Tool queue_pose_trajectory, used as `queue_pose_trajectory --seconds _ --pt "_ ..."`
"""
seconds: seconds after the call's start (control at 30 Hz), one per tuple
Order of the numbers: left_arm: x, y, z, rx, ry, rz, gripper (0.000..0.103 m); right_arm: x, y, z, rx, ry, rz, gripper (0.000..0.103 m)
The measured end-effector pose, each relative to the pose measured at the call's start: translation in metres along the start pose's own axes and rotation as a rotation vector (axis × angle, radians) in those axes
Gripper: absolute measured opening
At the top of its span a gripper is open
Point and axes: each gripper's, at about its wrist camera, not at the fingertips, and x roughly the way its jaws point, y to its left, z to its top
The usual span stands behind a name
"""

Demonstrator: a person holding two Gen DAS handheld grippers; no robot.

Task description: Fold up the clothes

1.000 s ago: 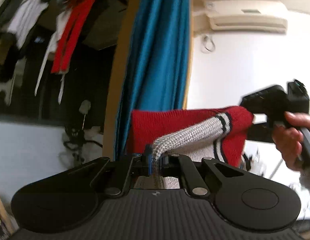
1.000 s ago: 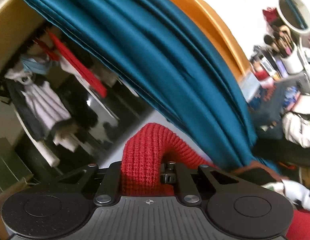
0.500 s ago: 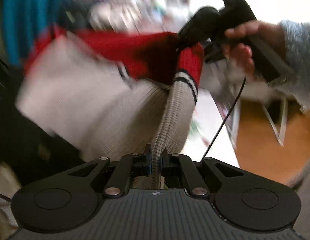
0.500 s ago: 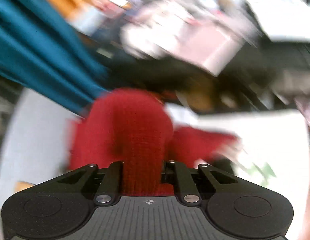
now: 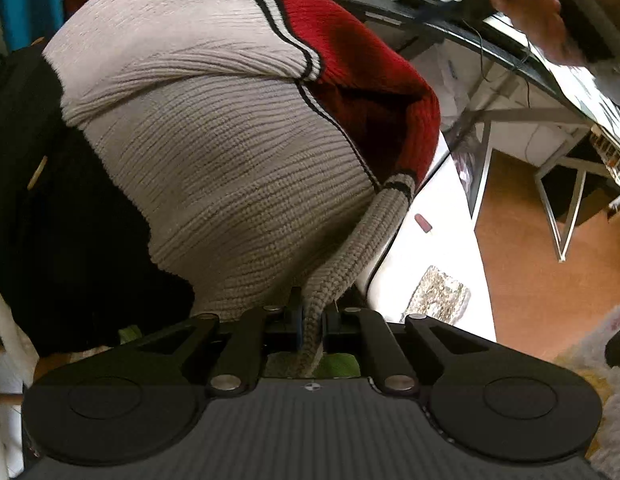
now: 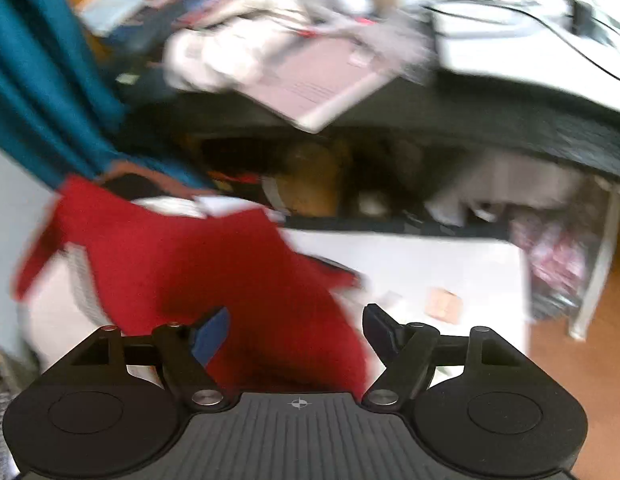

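We are laying the sweater (image 5: 230, 152) down onto the white table (image 5: 429, 264), and each hold makes sense for that. On the left side of the scene a heap of dark clothes (image 5: 50, 208) is lying under the sweater's grey body, so the knit is bulging over it rather than sitting flat. Nearer to us, the left gripper (image 5: 311, 316) is pinching the grey ribbed cuff (image 5: 349, 256) of a sleeve between its pressed-together jaws — we are keeping that end so the sleeve stays stretched and can be drawn across the body for the fold. The sleeve is running up from the jaws to the striped red shoulder.

Further right, the right gripper (image 6: 296, 330) is standing spread, its jaws having just been opening; the red part of the sweater (image 6: 230, 280) is lying between them but the pads (image 6: 210, 334) are not pressing on it. We judge this as a release, letting the red end settle on the table. At the far right the person's other hand (image 5: 537, 8) is holding that gripper's handle above the table edge.
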Motion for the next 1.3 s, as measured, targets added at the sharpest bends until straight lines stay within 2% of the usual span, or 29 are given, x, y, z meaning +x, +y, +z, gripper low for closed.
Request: queue_pose_trajectory --seconds 0.13,0.17,0.2,0.27,0.3,0.33,0.37,0.4,0.43,0.5,0.6,0.77,0.87,0.9,0.97,1.03,1.07,1.1,1.13,1.17,1.2,1.23,1.3 --pt "-0.016 0.019 0.004 -0.098 -0.016 0.015 0.018 0.029 0.05 0.01 -0.131 0.019 0.106 0.093" --pt "-0.022 0.025 0.006 -0.125 -0.027 0.017 0.018 0.042 0.064 0.008 -0.172 0.042 0.111 0.093" --pt "-0.027 0.031 0.008 -0.15 -0.039 0.019 0.02 0.055 0.075 0.007 -0.206 0.063 0.101 0.09" --pt "-0.045 0.041 0.009 -0.196 -0.073 0.046 0.023 0.068 0.092 -0.005 -0.293 0.061 0.037 0.07" --pt "-0.054 0.049 0.012 -0.221 -0.091 0.062 0.027 0.066 0.098 -0.013 -0.338 0.041 0.009 0.049" --pt "-0.064 0.056 0.014 -0.251 -0.115 0.079 0.032 0.061 0.1 -0.018 -0.363 0.027 0.008 0.037" --pt "-0.074 0.064 0.016 -0.281 -0.14 0.096 0.035 0.055 0.1 -0.022 -0.378 0.017 0.022 0.032" --pt "-0.084 0.073 0.02 -0.302 -0.175 0.114 0.043 0.05 0.097 -0.022 -0.383 0.016 0.042 0.021" --pt "-0.09 0.08 0.026 -0.304 -0.196 0.135 0.053 0.044 0.094 -0.021 -0.38 0.02 0.066 0.016" --pt "-0.09 0.091 0.046 -0.283 -0.235 0.188 0.064 0.033 0.088 -0.02 -0.386 0.023 0.1 0.014" --pt "-0.082 0.106 0.094 -0.203 -0.27 0.287 0.066 0.019 0.081 -0.028 -0.411 0.026 0.137 0.013" --pt "-0.053 0.136 0.179 -0.189 -0.31 0.29 0.067 -0.009 0.077 -0.054 -0.427 0.037 0.187 0.012" --pt "-0.03 0.131 0.208 -0.124 -0.291 0.369 0.067 -0.028 0.081 -0.08 -0.47 0.059 0.176 0.012" --pt "-0.02 0.133 0.217 -0.134 -0.271 0.402 0.065 -0.03 0.081 -0.089 -0.476 0.079 0.17 0.012" --pt "-0.005 0.142 0.226 -0.209 -0.245 0.411 0.049 -0.028 0.079 -0.113 -0.484 0.145 0.156 0.012" --pt "0.002 0.151 0.226 -0.288 -0.223 0.391 0.007 -0.021 0.074 -0.135 -0.477 0.229 0.139 0.012" --pt "0.002 0.152 0.221 -0.294 -0.223 0.39 0.007 -0.018 0.07 -0.144 -0.461 0.27 0.13 0.013" --pt "0.002 0.152 0.215 -0.298 -0.224 0.39 0.006 -0.015 0.066 -0.15 -0.43 0.308 0.118 0.02" --pt "0.002 0.153 0.209 -0.302 -0.225 0.389 0.005 -0.017 0.062 -0.15 -0.38 0.319 0.108 0.028" --pt "0.002 0.149 0.206 -0.281 -0.224 0.398 0.005 -0.022 0.058 -0.147 -0.323 0.316 0.101 0.03" --pt "0.0 0.147 0.203 -0.264 -0.224 0.4 0.004 -0.029 0.054 -0.14 -0.272 0.286 0.109 0.038" --pt "-0.001 0.146 0.199 -0.26 -0.227 0.396 0.004 -0.04 0.05 -0.131 -0.224 0.24 0.127 0.053" --pt "-0.007 0.149 0.194 -0.275 -0.23 0.381 0.004 -0.064 0.045 -0.107 -0.122 0.12 0.187 0.063"
